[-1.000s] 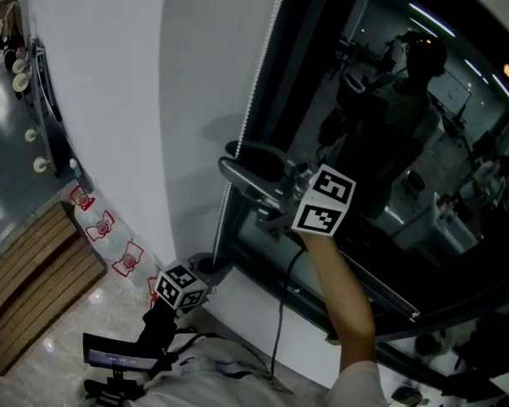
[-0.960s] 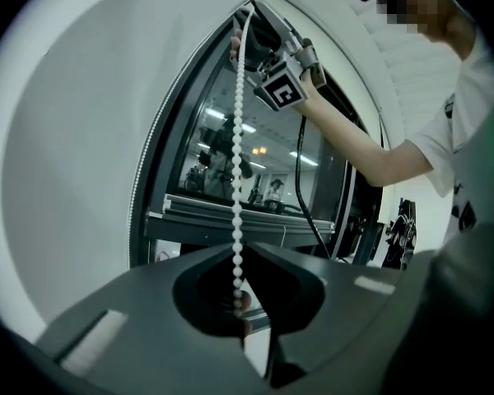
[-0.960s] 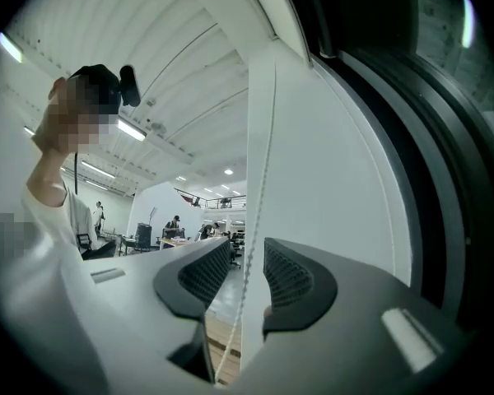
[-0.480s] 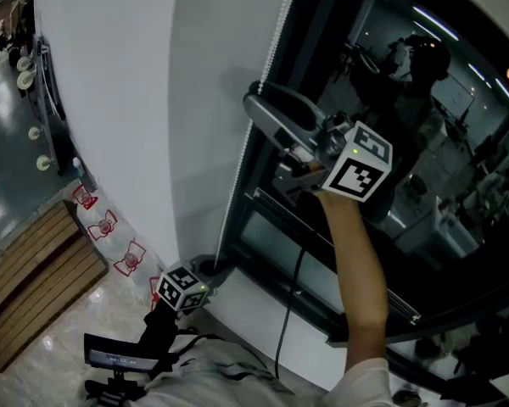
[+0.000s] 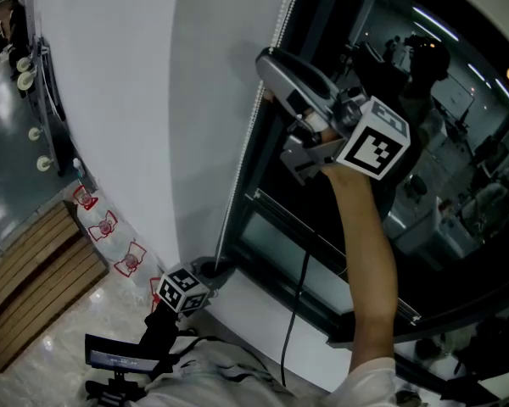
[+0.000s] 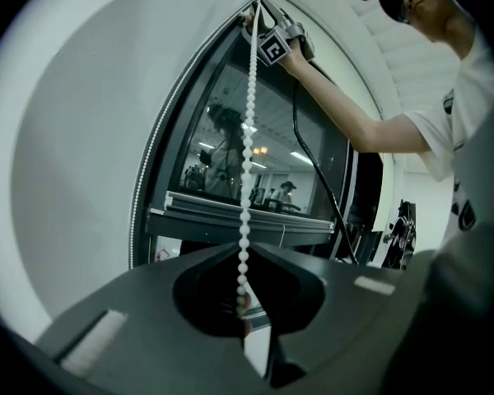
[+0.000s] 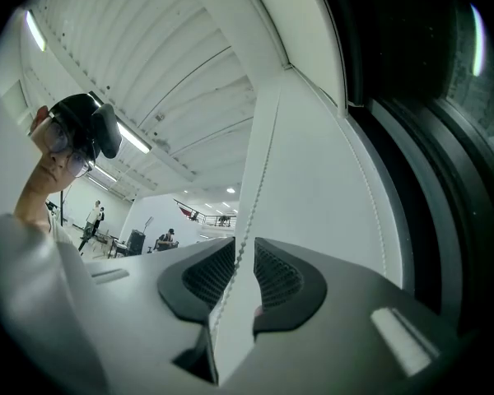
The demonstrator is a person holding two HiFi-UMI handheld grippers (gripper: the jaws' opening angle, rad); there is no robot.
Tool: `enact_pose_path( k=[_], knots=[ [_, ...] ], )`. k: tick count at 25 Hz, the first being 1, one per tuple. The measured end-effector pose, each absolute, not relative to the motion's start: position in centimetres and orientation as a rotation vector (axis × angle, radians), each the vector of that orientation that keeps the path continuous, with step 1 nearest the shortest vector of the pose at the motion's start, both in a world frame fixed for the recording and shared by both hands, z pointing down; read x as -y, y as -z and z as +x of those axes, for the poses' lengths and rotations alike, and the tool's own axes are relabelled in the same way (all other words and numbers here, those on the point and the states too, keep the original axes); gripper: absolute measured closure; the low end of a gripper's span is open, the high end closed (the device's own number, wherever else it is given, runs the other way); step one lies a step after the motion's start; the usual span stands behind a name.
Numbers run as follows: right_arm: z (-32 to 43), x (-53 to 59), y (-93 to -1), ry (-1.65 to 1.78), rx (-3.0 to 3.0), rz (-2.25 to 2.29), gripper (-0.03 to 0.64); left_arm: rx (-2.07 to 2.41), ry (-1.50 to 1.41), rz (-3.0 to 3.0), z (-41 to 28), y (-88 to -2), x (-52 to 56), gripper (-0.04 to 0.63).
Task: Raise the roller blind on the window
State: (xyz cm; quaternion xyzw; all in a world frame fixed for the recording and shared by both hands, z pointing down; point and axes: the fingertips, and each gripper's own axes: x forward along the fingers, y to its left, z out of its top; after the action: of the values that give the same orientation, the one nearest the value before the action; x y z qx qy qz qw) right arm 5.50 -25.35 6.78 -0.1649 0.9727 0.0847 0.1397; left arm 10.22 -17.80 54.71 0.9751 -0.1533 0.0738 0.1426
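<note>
A white bead chain (image 5: pixel 243 151) hangs down the left edge of the dark window (image 5: pixel 424 168). My right gripper (image 5: pixel 267 75) is raised high beside it. In the right gripper view its jaws (image 7: pixel 244 249) have just been closing and stand open, with a gap left and the bead chain (image 7: pixel 253 196) running between them along the left jaw. My left gripper (image 5: pixel 205 271) is low by the window's bottom corner. Its jaws (image 6: pixel 247 253) are shut on the bead chain (image 6: pixel 247 155), which runs taut up to the right gripper (image 6: pixel 259 19). I cannot make out the blind's fabric.
A white wall (image 5: pixel 110 100) runs left of the window. A black cable (image 5: pixel 293 312) hangs from the right gripper. On the floor lie a wooden bench (image 5: pixel 34 287) and red-printed bags (image 5: pixel 110 227). A stand with a screen (image 5: pixel 119 359) is at the bottom.
My right gripper has climbed up along the bead chain, from mid-window height to near the top of the view. The left gripper has stayed where it was.
</note>
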Motion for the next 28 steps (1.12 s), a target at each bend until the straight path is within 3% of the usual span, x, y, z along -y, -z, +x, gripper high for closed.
enact_pose_path(
  k=[6, 16, 28],
  knots=[
    [5.4, 25.5, -6.3, -0.286, -2.803, -0.525, 0.606, 0.453, -0.217, 2.807, 9.9, -54.8, 17.9, 0.597],
    [5.1, 24.3, -7.4, -0.204, -2.845, -0.485, 0.612, 0.459, -0.218, 2.8, 9.6, -54.8, 17.9, 0.597],
    [5.1, 23.1, -16.4, -0.087, -2.93, -0.532, 0.612, 0.457, -0.223, 2.803, 9.4, -54.5, 18.1, 0.597]
  ],
)
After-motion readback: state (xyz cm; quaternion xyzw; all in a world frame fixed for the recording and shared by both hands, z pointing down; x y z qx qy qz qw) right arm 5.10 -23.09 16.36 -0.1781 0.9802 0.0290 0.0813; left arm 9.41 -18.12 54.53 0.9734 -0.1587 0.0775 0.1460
